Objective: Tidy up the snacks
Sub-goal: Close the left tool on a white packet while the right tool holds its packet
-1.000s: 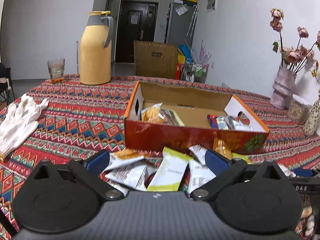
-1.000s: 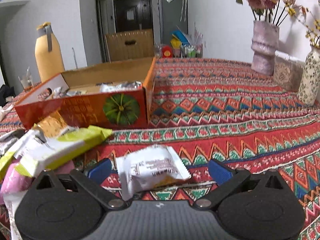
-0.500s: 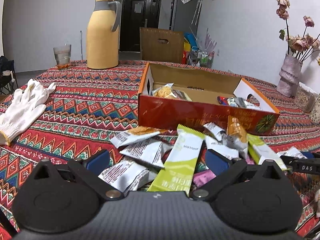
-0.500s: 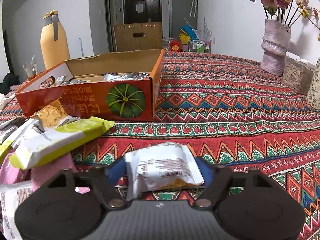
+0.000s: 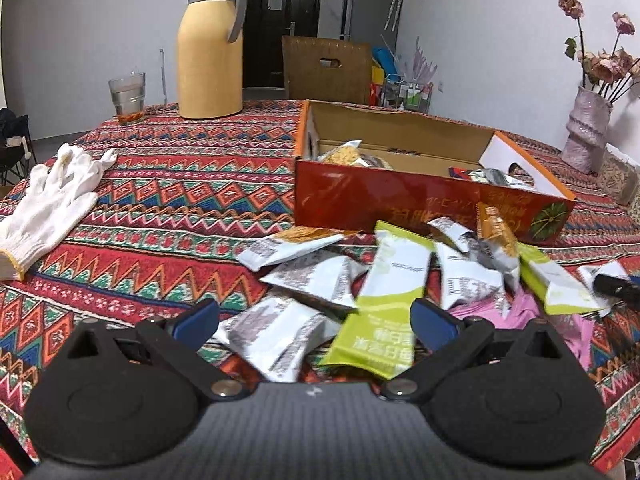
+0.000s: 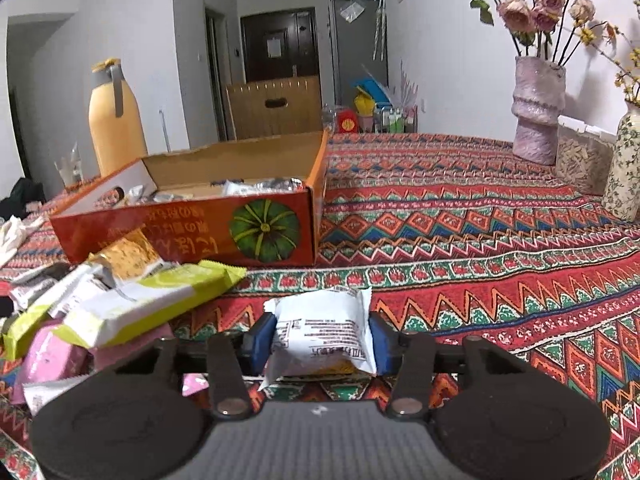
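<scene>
Here, right gripper (image 6: 322, 340) jaws pinching white snack packet (image 6: 322, 330) crosswise, left gripper (image 5: 314, 322) jaws spread.

Snacks lying before the box (image 5: 400, 200)

Loose packets (image 5: 320, 280) sitting in front — thermos (image 5: 210, 52) and glass (image 5: 127, 96) standing behind-left, glove (image 5: 48, 204) lying far left.

You're running matte black grippers: left gripper (image 5: 314, 320), right gripper (image 6: 320, 338), blue pads (image 5: 434, 322), silver pivot screws (image 6: 404, 404), ribbed grey housing (image 6: 316, 440).
</scene>
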Motion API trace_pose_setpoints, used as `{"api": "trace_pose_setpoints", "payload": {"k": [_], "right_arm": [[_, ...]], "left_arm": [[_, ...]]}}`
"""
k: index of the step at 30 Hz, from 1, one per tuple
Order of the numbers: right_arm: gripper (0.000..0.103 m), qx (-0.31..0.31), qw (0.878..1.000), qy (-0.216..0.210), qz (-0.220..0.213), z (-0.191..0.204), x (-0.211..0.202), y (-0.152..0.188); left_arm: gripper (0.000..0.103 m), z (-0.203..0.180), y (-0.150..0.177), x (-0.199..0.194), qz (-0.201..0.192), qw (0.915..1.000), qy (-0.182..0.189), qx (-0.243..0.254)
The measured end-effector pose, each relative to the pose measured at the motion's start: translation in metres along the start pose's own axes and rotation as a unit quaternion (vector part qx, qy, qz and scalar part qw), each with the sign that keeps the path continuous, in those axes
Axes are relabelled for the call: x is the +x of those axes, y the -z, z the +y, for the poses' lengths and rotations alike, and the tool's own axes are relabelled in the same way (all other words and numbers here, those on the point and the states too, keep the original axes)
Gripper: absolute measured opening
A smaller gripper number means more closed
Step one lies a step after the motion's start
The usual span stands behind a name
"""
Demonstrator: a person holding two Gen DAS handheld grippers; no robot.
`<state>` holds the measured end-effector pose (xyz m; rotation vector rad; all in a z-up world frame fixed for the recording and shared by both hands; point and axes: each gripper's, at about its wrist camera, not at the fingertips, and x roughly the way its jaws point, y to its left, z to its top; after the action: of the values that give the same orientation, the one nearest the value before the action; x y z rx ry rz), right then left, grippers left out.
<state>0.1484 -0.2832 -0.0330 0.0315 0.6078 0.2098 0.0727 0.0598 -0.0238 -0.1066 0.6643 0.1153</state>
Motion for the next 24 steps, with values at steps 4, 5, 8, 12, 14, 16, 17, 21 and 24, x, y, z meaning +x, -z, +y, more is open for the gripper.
{"api": "trace_pose_setpoints", "payload": {"k": [4,5,8,12,14,16,17,21,24], "right_arm": [[0.048,0.001,1.0,-0.001,-0.012,0.004,-0.008,0.001],[0.048,0.002,1.0,0.0,-0.013,0.005,-0.009,0.001],[0.048,0.012,1.0,0.004,-0.014,0.004,-0.01,0.002],[0.048,0.021,1.0,0.013,-0.01,0.003,-0.009,0.006],[0.049,0.022,1.0,0.019,-0.008,0.004,-0.009,0.007],[0.049,0.024,0.999,0.023,-0.007,0.005,-0.009,0.007],[0.049,0.024,0.999,0.026,-0.006,0.006,-0.009,0.007],[0.049,0.023,0.999,0.031,-0.005,0.01,-0.009,0.007],[0.049,0.024,0.999,0.033,-0.003,0.013,-0.008,0.007]], "left_arm": [[0.103,0.012,0.0,0.004,0.008,0.9999,-0.011,0.005],[0.103,0.015,0.0,0.007,0.013,0.9998,-0.015,0.008],[0.103,0.023,0.001,0.013,0.024,0.9993,-0.021,0.019],[0.103,0.033,0.001,0.021,0.032,0.9988,-0.026,0.024],[0.103,0.036,-0.001,0.027,0.042,0.9986,-0.02,0.027],[0.103,0.034,0.001,0.034,0.052,0.9979,-0.015,0.036],[0.103,0.033,0.002,0.036,0.056,0.9975,-0.013,0.041],[0.103,0.03,0.001,0.041,0.058,0.9972,-0.002,0.047],[0.103,0.03,0.0,0.043,0.059,0.9973,0.0,0.044]]}}
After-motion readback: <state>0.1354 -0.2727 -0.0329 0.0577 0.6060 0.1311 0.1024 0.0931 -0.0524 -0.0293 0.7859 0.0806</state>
